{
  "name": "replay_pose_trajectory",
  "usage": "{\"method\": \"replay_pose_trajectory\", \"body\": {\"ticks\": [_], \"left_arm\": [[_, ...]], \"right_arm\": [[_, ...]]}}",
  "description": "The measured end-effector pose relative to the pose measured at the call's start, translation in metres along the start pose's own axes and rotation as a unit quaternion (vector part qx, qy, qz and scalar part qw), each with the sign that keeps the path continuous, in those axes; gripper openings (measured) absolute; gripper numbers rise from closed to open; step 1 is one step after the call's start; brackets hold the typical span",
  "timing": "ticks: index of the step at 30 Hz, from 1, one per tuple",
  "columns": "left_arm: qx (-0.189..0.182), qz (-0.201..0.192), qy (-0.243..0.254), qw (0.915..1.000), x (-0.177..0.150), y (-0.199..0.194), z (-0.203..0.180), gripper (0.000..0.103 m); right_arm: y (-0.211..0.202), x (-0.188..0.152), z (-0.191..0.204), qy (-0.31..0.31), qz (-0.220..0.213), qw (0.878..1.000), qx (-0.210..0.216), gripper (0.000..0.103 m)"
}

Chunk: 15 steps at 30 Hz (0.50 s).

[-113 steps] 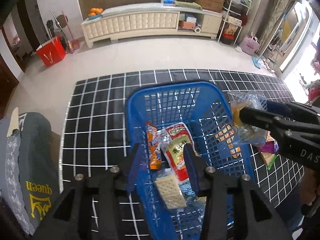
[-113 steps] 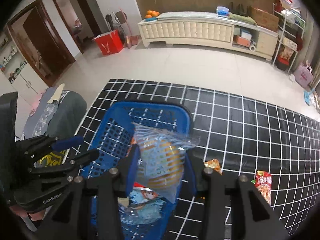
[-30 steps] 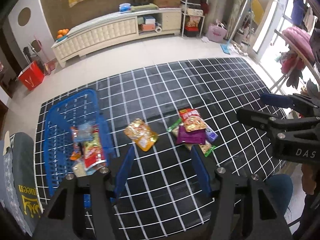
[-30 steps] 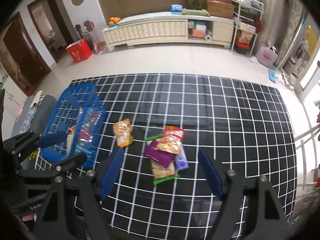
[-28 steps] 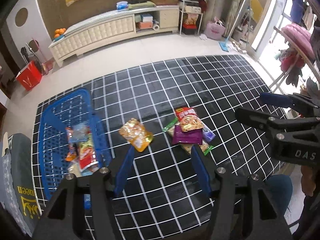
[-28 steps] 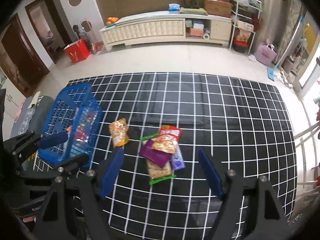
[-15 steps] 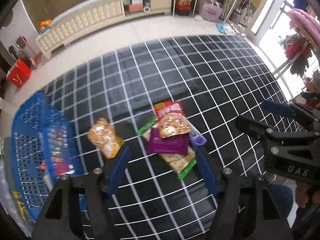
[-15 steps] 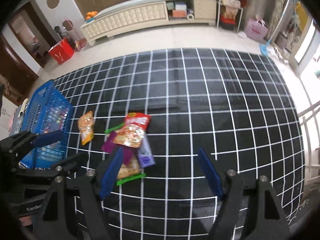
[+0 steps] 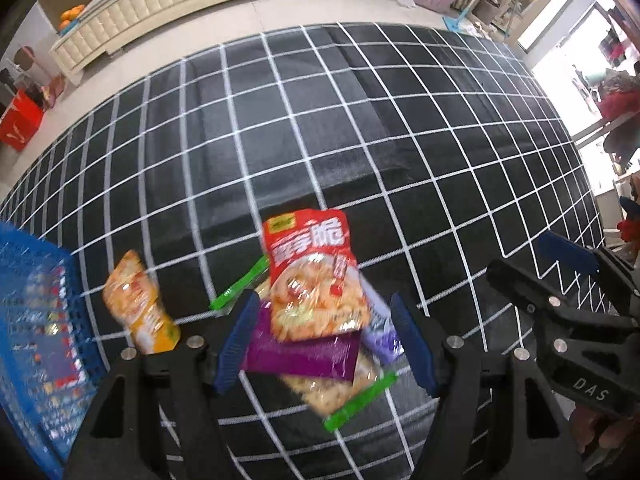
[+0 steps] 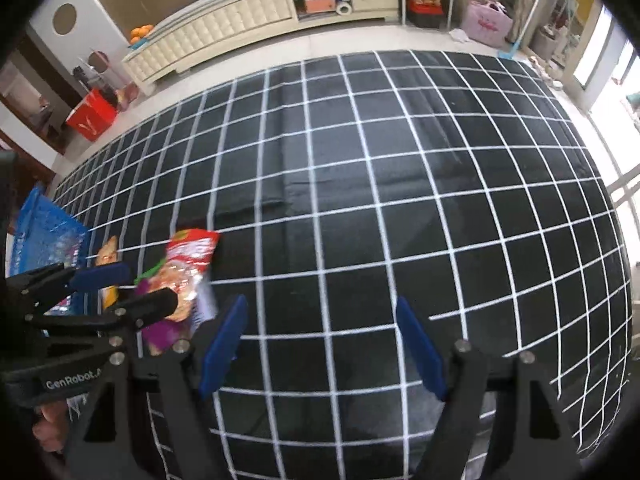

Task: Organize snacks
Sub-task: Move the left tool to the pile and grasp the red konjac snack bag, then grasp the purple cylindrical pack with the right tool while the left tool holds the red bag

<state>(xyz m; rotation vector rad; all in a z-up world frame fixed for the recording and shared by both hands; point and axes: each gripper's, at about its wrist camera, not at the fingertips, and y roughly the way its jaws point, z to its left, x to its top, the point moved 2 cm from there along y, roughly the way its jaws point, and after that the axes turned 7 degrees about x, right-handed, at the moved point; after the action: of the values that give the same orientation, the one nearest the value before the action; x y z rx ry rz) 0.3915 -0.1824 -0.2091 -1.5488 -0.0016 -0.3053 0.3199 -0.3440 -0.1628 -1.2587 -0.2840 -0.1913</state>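
Two grippers hang over a black mat (image 9: 360, 128) ruled with white grid lines, and both stand wide apart with nothing between their blue pads. The left gripper (image 9: 322, 338) is poised over a small heap of snack packets: a red packet (image 9: 316, 276) printed with pale crisps lies on top, tilted, overlapping a purple packet (image 9: 300, 354) beneath it, which in turn lies across a clear packet of crackers with green ends (image 9: 332, 390); a pale lilac packet (image 9: 382, 336) pokes out at the right side of the heap, close to the right-hand pad. The pads flank the heap on either side, but the blur makes it unclear whether they touch any wrapper. Just left of the heap, apart from it, an orange packet (image 9: 140, 310) lies alone on the mat. Beyond that, at the left edge, stands the blue basket (image 9: 24, 264), a plastic lattice crate; through its meshed wall show smeared patches of red and other colours, so packets are in it, though which ones cannot be made out. The right gripper (image 10: 320, 342) hovers over bare grid squares, well to the right of the heap, and in the right wrist view the red packet, the heap and the basket's rim sit off to the left behind the other tool. Across the floor a long cream cabinet (image 10: 224, 36) runs along the wall, with oranges (image 10: 141, 32) on its left end and boxes in its open shelves, and a red bag (image 10: 91, 120) stands nearby.
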Motion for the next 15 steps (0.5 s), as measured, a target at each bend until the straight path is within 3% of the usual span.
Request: {"method": "replay_pose_trajectory", "body": {"ticks": [9,13,15], "left_arm": [[-0.003,0.03,-0.017,0.9994,0.02,0.047,-0.007,0.066],[0.006,0.009,-0.016,0.9998,0.021,0.051,-0.009,0.065],[0.005,0.005,-0.012,0.9999,0.02,0.052,-0.01,0.06]], "right_arm": [[0.008,-0.002,-0.014,0.011,-0.014,1.0,-0.004,0.08],[0.009,-0.003,-0.017,0.011,-0.011,1.0,-0.009,0.08],[0.009,-0.004,-0.02,0.016,-0.014,1.0,-0.011,0.08]]}}
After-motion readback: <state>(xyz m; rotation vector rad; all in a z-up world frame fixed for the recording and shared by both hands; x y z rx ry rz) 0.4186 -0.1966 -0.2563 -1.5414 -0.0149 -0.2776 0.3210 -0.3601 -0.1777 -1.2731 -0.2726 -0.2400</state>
